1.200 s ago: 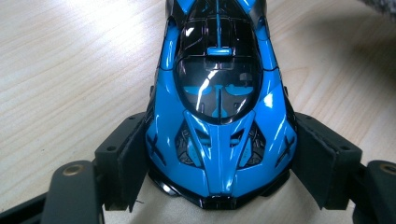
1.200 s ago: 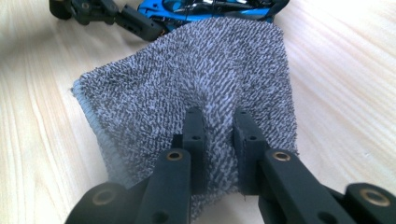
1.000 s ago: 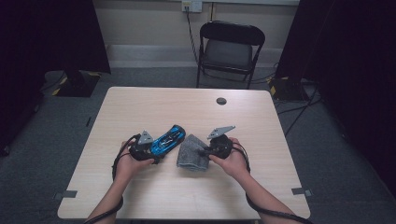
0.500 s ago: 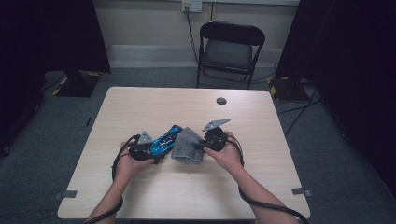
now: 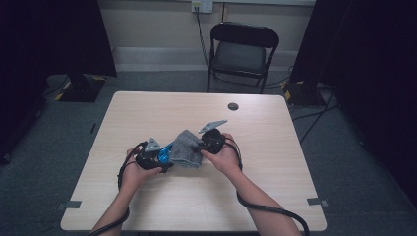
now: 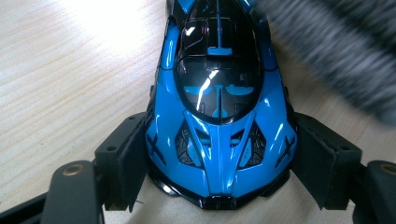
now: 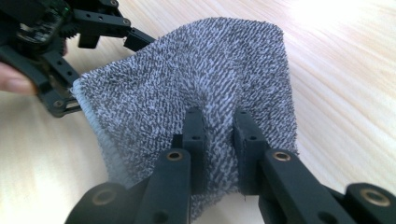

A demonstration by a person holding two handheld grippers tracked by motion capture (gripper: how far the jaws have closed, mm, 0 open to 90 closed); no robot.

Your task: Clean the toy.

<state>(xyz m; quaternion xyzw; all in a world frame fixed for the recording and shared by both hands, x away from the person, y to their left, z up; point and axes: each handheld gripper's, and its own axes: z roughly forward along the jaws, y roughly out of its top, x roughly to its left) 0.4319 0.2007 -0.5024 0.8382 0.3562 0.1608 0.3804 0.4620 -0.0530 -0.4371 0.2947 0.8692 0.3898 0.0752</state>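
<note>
While your left gripper (image 6: 219, 154) clamps the car (image 6: 219, 102), your right gripper (image 7: 219, 126) pinches the cloth (image 7: 196, 74) over it.

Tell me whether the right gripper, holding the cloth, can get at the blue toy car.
Probably yes: the right gripper has the grey cloth draped at the blue toy car, which the left gripper clamps; nothing else stands between.

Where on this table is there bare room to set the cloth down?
Bare wood lies along the table's far edge left of the small dark disc, and down its right side. It is crowded mid-table, where the toy car and grey cloth meet.
</note>
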